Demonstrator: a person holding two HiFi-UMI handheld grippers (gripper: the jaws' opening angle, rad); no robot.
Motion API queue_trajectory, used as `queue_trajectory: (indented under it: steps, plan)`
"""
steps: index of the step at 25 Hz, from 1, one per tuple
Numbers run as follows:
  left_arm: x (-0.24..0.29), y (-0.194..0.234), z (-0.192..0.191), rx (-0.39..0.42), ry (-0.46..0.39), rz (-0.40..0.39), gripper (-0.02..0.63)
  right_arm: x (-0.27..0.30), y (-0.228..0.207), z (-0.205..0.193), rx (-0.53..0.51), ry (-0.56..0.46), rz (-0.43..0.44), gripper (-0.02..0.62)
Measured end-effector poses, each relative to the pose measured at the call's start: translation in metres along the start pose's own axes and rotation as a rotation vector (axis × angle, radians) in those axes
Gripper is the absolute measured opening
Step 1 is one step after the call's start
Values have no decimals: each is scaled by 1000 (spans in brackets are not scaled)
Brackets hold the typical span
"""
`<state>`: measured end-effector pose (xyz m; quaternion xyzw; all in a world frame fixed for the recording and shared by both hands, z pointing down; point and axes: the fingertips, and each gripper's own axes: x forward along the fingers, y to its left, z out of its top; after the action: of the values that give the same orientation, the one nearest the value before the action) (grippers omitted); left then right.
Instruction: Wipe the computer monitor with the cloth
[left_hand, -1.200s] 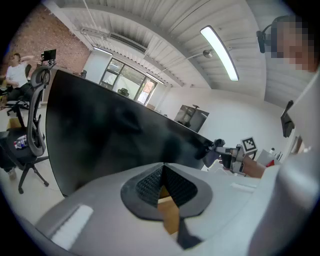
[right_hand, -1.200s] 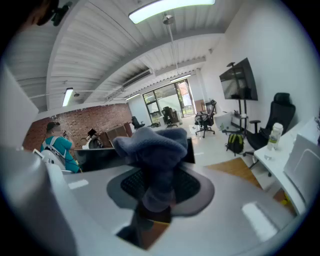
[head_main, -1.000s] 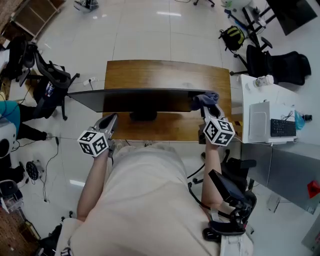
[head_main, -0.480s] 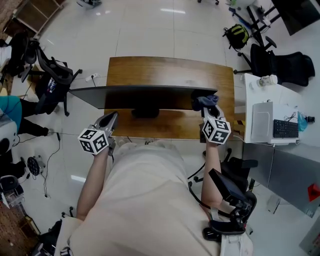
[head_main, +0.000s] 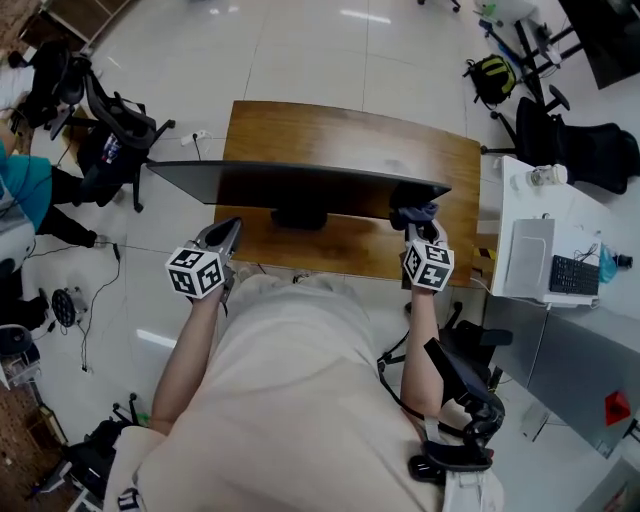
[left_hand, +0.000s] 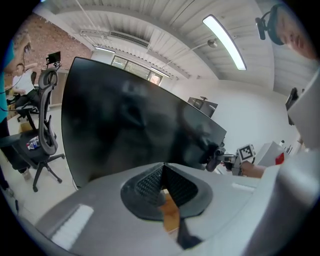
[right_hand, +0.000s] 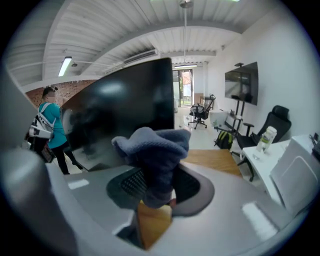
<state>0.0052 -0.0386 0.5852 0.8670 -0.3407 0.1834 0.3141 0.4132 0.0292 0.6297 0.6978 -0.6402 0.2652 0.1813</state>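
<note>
Pressing the cloth (right_hand: 152, 150) too hard looks like the main risk. The right gripper (right_hand: 155, 187) is clamped on it, with the wad bunched just ahead of its tips and the monitor's (right_hand: 125, 100) right end straight ahead, close enough that I cannot tell contact. A firm push there could swivel or tip the screen on its stand, since the left gripper (left_hand: 162, 180), jaws together and empty, hangs short of the screen and steadies nothing. If the wad slips sideways, the hard jaw tips could scrape the panel. Count: one monitor, one cloth, two grippers and one wooden surface (head_main: 350, 130) beyond them.
</note>
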Motion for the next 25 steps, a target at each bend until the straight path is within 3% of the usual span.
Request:
queue_trajectory:
  steps: [9,25]
  plan:
    - [4,3,-11,-21,4,44,-2,27,-22,-49,-30,66,-29,117]
    - [-23,35,-38,-97,-10,104,-2,73,-3,-117,16,192,-3,117]
